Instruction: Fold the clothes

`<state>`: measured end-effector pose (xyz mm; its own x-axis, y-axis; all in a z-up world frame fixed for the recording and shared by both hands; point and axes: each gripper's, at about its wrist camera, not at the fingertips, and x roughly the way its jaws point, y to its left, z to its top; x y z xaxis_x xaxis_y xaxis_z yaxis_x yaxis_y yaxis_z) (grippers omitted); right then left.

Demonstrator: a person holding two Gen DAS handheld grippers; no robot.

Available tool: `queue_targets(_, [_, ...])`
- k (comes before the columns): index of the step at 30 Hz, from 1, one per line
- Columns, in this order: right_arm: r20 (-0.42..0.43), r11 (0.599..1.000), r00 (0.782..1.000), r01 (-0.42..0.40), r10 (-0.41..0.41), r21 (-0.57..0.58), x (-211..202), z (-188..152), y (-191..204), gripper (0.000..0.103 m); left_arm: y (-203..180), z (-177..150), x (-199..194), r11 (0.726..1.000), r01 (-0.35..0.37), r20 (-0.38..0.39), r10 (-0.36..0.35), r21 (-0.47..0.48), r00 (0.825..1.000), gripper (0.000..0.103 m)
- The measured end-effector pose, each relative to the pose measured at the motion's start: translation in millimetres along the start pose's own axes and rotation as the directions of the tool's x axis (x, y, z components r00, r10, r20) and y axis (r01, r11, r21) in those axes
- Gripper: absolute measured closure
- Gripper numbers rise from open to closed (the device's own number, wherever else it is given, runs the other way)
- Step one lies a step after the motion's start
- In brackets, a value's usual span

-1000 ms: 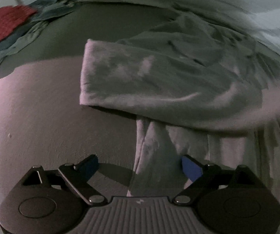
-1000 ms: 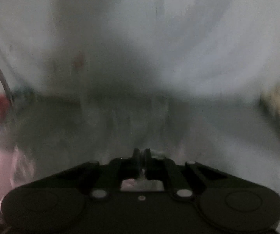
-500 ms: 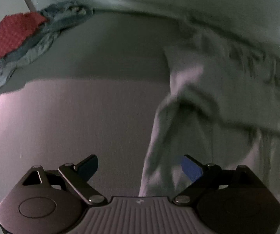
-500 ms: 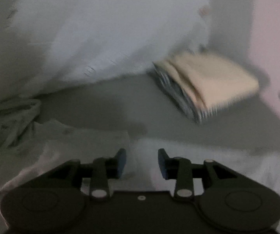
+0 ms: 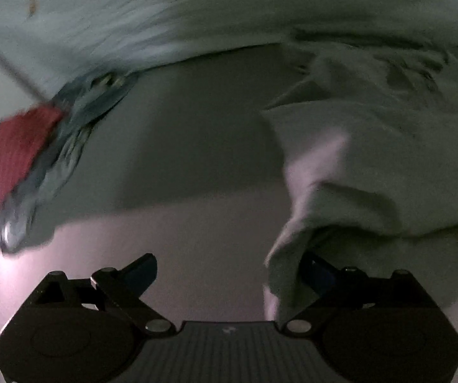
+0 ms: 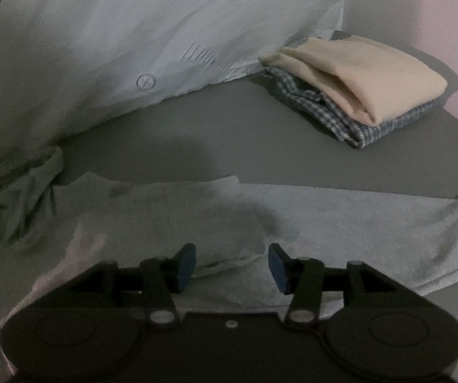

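Left wrist view: red cloth (image 5: 15, 146) and blue-grey garment (image 5: 69, 127) heaped at 9 o'clock on the grey bed surface (image 5: 197, 127). The pale grey garment (image 5: 372, 159), crumpled and partly lifted, fills 3 o'clock; a fold drapes over the right finger of the left tongs (image 5: 229, 274), whose jaws stand wide apart, gripping nothing.

Right wrist view: the same pale garment (image 6: 324, 223) lies flattened from 9 to 3 o'clock. The right tongs (image 6: 232, 266), jaws just opening, stand half open above it, pads clear. A white pillow (image 6: 133, 48) lies at 11 o'clock; a folded cream cloth (image 6: 372, 73) on a checked garment (image 6: 388, 127) at 2 o'clock.
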<state>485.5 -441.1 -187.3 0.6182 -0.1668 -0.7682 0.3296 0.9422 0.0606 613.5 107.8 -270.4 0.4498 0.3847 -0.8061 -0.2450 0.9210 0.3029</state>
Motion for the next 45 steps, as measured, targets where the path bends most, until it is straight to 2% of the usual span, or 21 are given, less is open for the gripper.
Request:
queue_targets(5, [-0.002, 0.997, 1.0, -0.008, 0.008, -0.076, 5.0, 2.0, 18.5, 0.052, 30.1, -20.9, -11.8, 0.996, 0.002, -0.067, -0.007, -0.084, 0.998, 0.006])
queue_targets(7, [0.007, 0.992, 1.0, -0.024, 0.025, -0.123, 4.4, 3.4, 29.9, 0.052, 34.4, -21.0, -17.2, 0.995, 0.031, -0.069, -0.038, -0.098, 0.997, 0.006])
queue_targets(8, [0.012, 0.989, 0.999, -0.034, 0.036, -0.147, 3.8, 4.1, 35.8, 0.052, 35.4, -18.4, -21.4, 0.994, 0.049, -0.067, -0.056, -0.099, 0.996, 0.007])
queue_targets(11, [0.019, 0.979, 0.998, -0.058, 0.063, -0.196, 3.0, 5.8, 51.8, 0.052, 44.2, -3.1, -42.4, 0.982, 0.144, 0.016, -0.143, -0.122, 0.99, 0.007])
queue_targets(14, [0.008, 0.971, 0.996, -0.085, 0.089, -0.222, 5.0, 5.9, 64.6, 0.052, 57.4, 19.1, -54.0, 0.936, 0.289, 0.095, -0.276, -0.199, 0.957, 0.007])
queue_targets(17, [-0.002, 0.963, 0.995, -0.099, 0.102, -0.249, 6.4, 3.2, 73.9, 0.052, 67.7, 41.1, -48.1, 0.848, 0.43, 0.152, -0.402, -0.31, 0.903, 0.007])
queue_targets(19, [-0.01, 0.96, 0.994, -0.104, 0.105, -0.259, 7.6, 1.4, 77.1, 0.052, 61.3, 56.5, -30.5, 0.823, 0.449, 0.13, -0.432, -0.347, 0.892, 0.011])
queue_targets(20, [-0.012, 0.96, 0.994, -0.106, 0.107, -0.261, 8.0, 0.7, 77.9, 0.052, 56.9, 64.2, -20.5, 0.815, 0.452, 0.114, -0.443, -0.362, 0.889, 0.019])
queue_targets(22, [-0.012, 0.961, 0.994, -0.106, 0.106, -0.255, 7.5, 0.6, 76.8, 0.052, 45.9, 76.4, -0.2, 0.823, 0.427, 0.046, -0.443, -0.375, 0.895, 0.042])
queue_targets(25, [-0.009, 0.966, 0.996, -0.089, 0.09, -0.242, 6.7, 1.0, 70.9, 0.052, 28.6, 86.9, 27.6, 0.828, 0.406, -0.053, -0.46, -0.387, 0.886, 0.073])
queue_targets(27, [-0.006, 0.972, 0.997, -0.073, 0.074, -0.223, 6.5, 1.4, 63.9, 0.052, 24.1, 89.3, 27.4, 0.836, 0.385, -0.055, -0.439, -0.391, 0.897, 0.092])
queue_targets(29, [-0.004, 0.979, 0.998, -0.058, 0.058, -0.197, 6.2, 2.0, 55.7, 0.052, 28.1, 90.2, 17.0, 0.825, 0.385, -0.01, -0.427, -0.414, 0.904, 0.093])
queue_targets(31, [-0.001, 0.986, 0.999, -0.047, 0.047, -0.162, 5.1, 2.3, 45.8, 0.052, 36.4, 90.9, 9.4, 0.796, 0.403, 0.024, -0.441, -0.453, 0.897, 0.093])
queue_targets(34, [-0.006, 0.994, 0.999, -0.04, 0.04, -0.101, 5.7, 1.6, 30.7, 0.052, 45.5, 88.3, 10.6, 0.762, 0.388, 0.027, -0.439, -0.519, 0.898, 0.092])
queue_targets(35, [-0.009, 0.996, 0.999, -0.037, 0.036, -0.079, 6.4, 1.3, 25.6, 0.052, 44.8, 85.2, 13.9, 0.769, 0.364, 0.015, -0.419, -0.525, 0.908, 0.094])
queue_targets(36, [-0.012, 0.998, 0.999, -0.03, 0.03, -0.052, 7.8, 1.2, 20.2, 0.052, 41.6, 81.3, 16.0, 0.803, 0.309, -0.003, -0.361, -0.51, 0.933, 0.103])
queue_targets(37, [-0.015, 0.999, 1.0, -0.025, 0.024, -0.027, 9.1, 1.3, 15.0, 0.052, 37.6, 78.6, 16.7, 0.851, 0.235, -0.027, -0.279, -0.47, 0.96, 0.103])
queue_targets(38, [-0.015, 1.0, 1.0, -0.019, 0.018, -0.005, 9.7, 1.7, 10.4, 0.052, 35.6, 75.6, 13.8, 0.879, 0.215, -0.019, -0.247, -0.425, 0.969, 0.099])
queue_targets(40, [-0.008, 1.0, 1.0, 0.004, -0.004, 0.028, 10.8, 1.4, 2.4, 0.049, 38.8, 69.0, 1.2, 0.884, 0.223, 0.0, -0.244, -0.411, 0.97, 0.097])
queue_targets(42, [0.001, 0.998, 1.0, 0.024, -0.024, 0.056, 13.4, 0.0, -4.2, 0.043, 39.1, 62.5, -19.0, 0.882, 0.256, 0.041, -0.262, -0.395, 0.964, 0.086])
queue_targets(45, [-0.01, 0.994, 1.0, 0.024, -0.023, 0.104, 21.8, -1.9, -12.1, 0.041, 22.6, 53.2, -55.0, 0.902, 0.311, 0.109, -0.291, -0.299, 0.95, 0.074])
